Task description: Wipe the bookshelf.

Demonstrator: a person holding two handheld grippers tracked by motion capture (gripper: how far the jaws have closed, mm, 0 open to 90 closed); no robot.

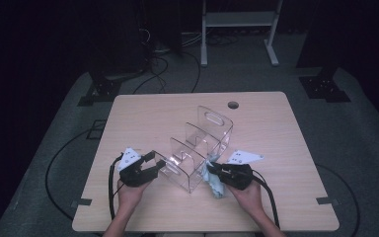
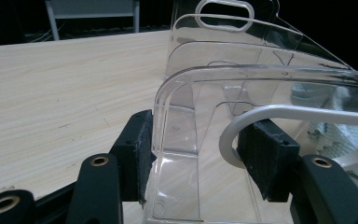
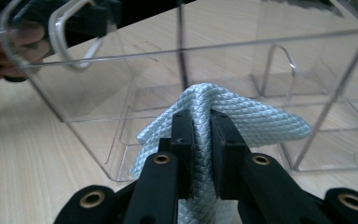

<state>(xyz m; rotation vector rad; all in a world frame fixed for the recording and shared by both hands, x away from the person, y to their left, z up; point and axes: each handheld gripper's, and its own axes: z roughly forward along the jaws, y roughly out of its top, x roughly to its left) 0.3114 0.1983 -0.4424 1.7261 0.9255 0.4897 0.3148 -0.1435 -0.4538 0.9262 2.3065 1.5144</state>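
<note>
A clear plastic organizer [image 1: 202, 136] with several dividers and a slot handle stands in the middle of the wooden table [image 1: 148, 108]. My left gripper [image 1: 157, 165] is shut on its near left end wall; in the left gripper view the pads [image 2: 142, 154] sit on either side of that clear wall [image 2: 182, 140]. My right gripper [image 1: 211, 170] is shut on a light blue woven cloth [image 1: 216, 183] at the organizer's near right side. Seen from the right gripper view, the cloth [image 3: 242, 116] bunches up between the gripper's [image 3: 201, 135] jaws against the clear side wall [image 3: 270, 70].
A round cable hole [image 1: 233, 104] lies near the table's far edge. A white metal stand [image 1: 237, 19] and dark stand bases [image 1: 323, 86] sit on the floor beyond, with cables [image 1: 168, 64] trailing there. The person's hands reach in over the near edge.
</note>
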